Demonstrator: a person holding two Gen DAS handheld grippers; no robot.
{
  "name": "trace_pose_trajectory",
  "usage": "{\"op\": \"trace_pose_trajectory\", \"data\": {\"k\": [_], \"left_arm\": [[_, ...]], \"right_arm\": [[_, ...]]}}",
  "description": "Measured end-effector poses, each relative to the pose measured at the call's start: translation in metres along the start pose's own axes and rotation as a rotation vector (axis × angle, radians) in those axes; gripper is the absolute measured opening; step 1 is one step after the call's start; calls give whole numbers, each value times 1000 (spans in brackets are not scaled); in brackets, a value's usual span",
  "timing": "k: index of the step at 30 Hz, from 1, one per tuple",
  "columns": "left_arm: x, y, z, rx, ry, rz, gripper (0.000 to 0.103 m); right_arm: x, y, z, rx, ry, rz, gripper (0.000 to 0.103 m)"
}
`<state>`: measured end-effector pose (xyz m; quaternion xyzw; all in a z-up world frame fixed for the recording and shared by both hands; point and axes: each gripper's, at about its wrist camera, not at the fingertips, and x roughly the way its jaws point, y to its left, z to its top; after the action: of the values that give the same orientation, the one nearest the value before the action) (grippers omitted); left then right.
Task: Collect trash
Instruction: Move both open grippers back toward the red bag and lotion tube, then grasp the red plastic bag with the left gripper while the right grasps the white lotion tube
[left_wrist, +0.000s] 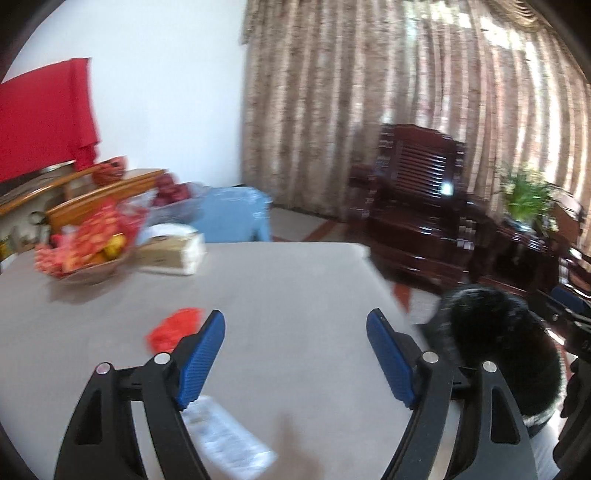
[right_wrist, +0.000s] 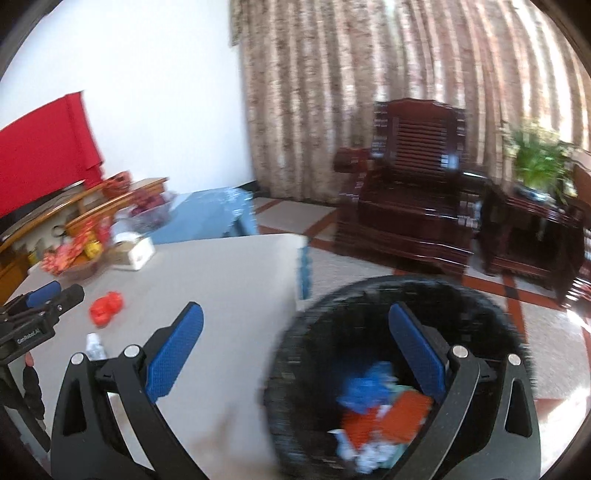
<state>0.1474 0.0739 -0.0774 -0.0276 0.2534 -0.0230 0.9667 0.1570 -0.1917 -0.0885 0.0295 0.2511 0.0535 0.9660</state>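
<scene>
Red wrapper (left_wrist: 173, 328), one; plastic bottle (left_wrist: 225, 435), one; black bin (right_wrist: 391, 373), one.

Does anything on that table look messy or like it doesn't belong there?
Yes. A crumpled red wrapper lies loose on the grey table, and an empty-looking plastic bottle lies on its side near the left gripper. Both look like litter, unlike the fruit bowl and tissue box at the far end.

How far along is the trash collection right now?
Done: blue and orange scraps lie in the black bin. In hand: nothing; left gripper and right gripper are open. Left: red wrapper and clear plastic bottle on the table.
</scene>
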Motion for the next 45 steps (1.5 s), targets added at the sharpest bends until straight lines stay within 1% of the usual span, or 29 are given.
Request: {"op": "trace_pose_trajectory", "data": {"k": [3,7,13,18,27,31,38,39,43,45], "left_arm": [[-6,33,-7,-25,5,73,78],[-13,66,-18,-34,13,148,78],[-17,112,-31,-69,31,220,78],[-19,137,-43,-91,53,249,78],[-19,173,-63,-132,86,288,78],[-20,189,-69,-150,96,313,78],[-17,204,-75,-166,108,332,78],[-16,206,-76,-169,110,332,78],[-12,211,-78,-181,119,331,78],[-9,212,-78,-187,121,329,78]], "right_arm": [[13,36,-1,-33,19,66,98],[30,85,-3,-72,24,141,98],[49,139,-10,-127,52,215,98],[61,170,-19,-155,82,260,98],[91,224,-44,-198,170,329,98],[103,254,-55,-245,204,356,98],[127,288,-69,-324,277,366,97],[129,290,-71,-330,285,366,97],[145,297,-73,-343,341,367,83],[149,298,-75,-344,363,367,78]]}}
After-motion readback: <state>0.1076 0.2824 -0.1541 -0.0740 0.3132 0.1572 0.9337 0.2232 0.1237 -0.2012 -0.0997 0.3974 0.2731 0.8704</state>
